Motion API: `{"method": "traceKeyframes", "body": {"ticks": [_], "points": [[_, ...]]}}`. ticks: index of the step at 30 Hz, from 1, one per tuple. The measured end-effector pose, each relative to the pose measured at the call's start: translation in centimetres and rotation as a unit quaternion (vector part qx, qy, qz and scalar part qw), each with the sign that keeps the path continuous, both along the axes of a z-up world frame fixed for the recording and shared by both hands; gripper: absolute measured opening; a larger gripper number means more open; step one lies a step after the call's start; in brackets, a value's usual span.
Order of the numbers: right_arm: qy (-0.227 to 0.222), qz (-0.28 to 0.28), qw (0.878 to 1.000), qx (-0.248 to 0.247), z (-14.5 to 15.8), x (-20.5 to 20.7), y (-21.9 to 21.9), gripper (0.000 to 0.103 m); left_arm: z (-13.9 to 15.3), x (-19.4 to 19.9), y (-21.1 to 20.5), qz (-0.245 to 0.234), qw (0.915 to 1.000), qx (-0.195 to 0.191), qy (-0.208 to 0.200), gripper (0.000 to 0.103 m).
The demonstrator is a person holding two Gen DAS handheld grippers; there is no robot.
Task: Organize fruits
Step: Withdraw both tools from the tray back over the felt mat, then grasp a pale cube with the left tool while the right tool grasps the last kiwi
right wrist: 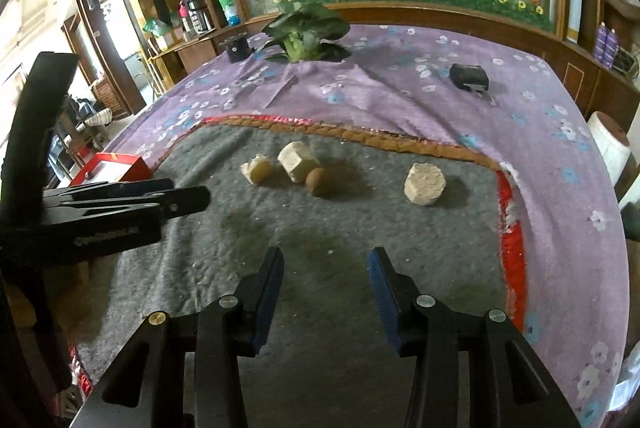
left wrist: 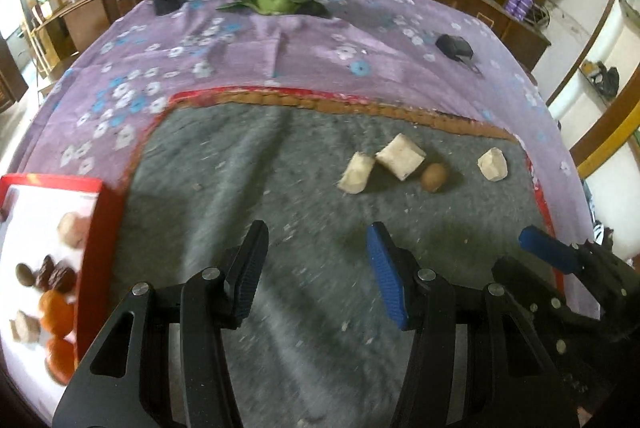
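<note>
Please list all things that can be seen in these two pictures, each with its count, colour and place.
Pale chunks: three, cream, on the grey mat; two lie close to the kiwi, one apart to the right.
Kiwi: one, brown, on the mat beside the middle chunk.
Box: one, red with white inside, at the mat's left edge; holds orange, dark red, brown and pale pieces.
Mat: one, grey with red and brown border, on the cloth.
Cloth: one, purple with flowers, covers the table.
Plant: one, green, far end of the table.
Black objects: two, one left of the plant, one far right.
Left gripper: open, empty, above the mat.
Right gripper: open, empty, above the mat.
</note>
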State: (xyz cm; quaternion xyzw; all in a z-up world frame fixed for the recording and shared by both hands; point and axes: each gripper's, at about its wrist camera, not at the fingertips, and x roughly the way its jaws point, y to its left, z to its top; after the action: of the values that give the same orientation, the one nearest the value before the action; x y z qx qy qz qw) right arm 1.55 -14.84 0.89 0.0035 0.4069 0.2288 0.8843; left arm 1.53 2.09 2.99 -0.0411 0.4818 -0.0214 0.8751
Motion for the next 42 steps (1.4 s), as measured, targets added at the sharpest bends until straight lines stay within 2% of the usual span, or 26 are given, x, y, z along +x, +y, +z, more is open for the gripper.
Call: {"method": "traceKeyframes", "body": {"ticks": [5, 13, 14, 15, 16, 23, 27, 28, 34, 42], "points": [[0.001, 0.004, 1.0, 0.008, 0.0, 0.7, -0.3, 0.044, -0.4, 1.8, -1.2, -0.009, 0.9999, 0.007, 0.002, 0.051], [0.003, 0.024, 1.0, -0.004, -0.1, 2.6, 0.6, 0.044, -1.7, 4.1, -2.2, -0.021, 0.9992, 0.034, 0.002, 0.049], [0.004, 0.03, 1.0, -0.007, -0.2, 3.0, 0.9, 0.044, -1.8, 4.2, -2.1, -0.017, 0.9992, 0.035, 0.003, 0.029], [0.005, 0.034, 0.999, -0.01, -0.3, 3.3, 1.1, 0.044, -2.0, 4.3, -1.8, -0.014, 0.9995, 0.028, 0.008, 0.019], [0.007, 0.039, 0.999, -0.011, -0.4, 3.7, 1.4, 0.044, -2.1, 4.4, -1.4, -0.015, 0.9998, 0.008, 0.011, 0.018], [-0.001, 0.068, 0.997, -0.032, -1.1, 6.4, 3.3, 0.044, -2.1, 4.2, -1.6, -0.023, 0.9997, 0.012, 0.003, 0.018], [0.013, 0.069, 0.997, -0.041, -2.3, 7.6, 4.0, 0.022, -2.2, 4.3, -1.3, -0.022, 0.9997, 0.002, 0.005, 0.018], [0.007, 0.068, 0.997, -0.041, -2.4, 7.5, 4.0, 0.021, -2.2, 4.3, -1.3, -0.023, 0.9997, 0.002, 0.005, 0.017], [0.001, 0.059, 0.998, -0.034, -1.5, 5.7, 2.9, 0.021, -1.6, 3.3, -0.8, -0.02, 0.9998, -0.008, 0.001, 0.015], [-0.008, 0.05, 0.999, -0.005, 0.0, 1.5, 1.9, 0.021, 0.1, -0.3, -0.3, -0.028, 0.9994, -0.002, -0.018, 0.015]]}}
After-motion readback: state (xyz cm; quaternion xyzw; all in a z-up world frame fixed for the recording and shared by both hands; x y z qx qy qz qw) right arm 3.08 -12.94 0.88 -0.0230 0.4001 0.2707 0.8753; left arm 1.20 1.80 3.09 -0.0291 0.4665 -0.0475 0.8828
